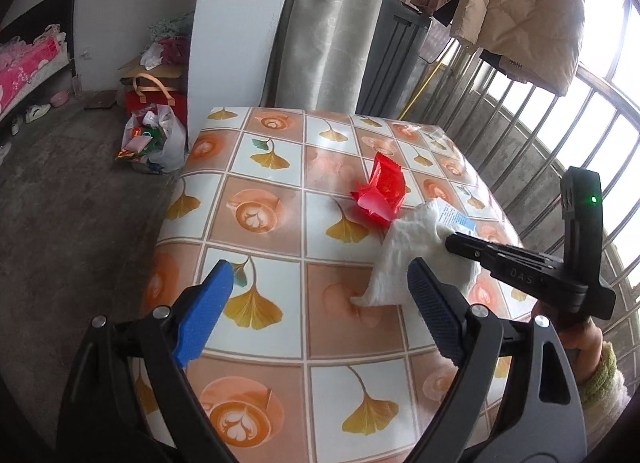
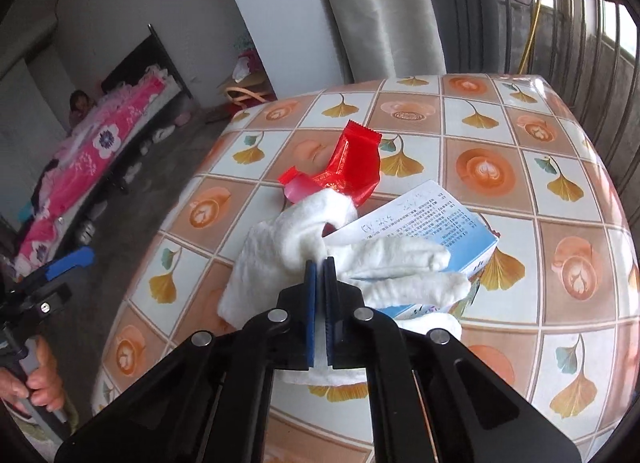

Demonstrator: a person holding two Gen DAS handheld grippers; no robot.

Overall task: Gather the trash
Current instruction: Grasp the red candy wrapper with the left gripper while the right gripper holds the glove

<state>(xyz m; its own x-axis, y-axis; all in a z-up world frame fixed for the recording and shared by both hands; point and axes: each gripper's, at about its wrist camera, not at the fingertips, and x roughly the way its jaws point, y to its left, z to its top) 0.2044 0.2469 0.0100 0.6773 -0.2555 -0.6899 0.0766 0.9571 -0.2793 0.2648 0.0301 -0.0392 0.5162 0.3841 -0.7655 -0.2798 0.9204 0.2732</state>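
Here the right gripper has its fingers pinching the crumpled white tissue on the patterned table; the operator should lift straight, clear of the blue-white box; the left gripper is spread, empty.

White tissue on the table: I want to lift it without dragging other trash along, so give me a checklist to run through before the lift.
1. Right gripper shut on the white tissue: ok.
2. Tissue clear of the blue and white box: not ok, it drapes over the box.
3. Tissue clear of the red wrapper: not ok, they touch.
4. Left gripper open, holding nothing: ok.
5. Trash bag within reach: cannot tell.
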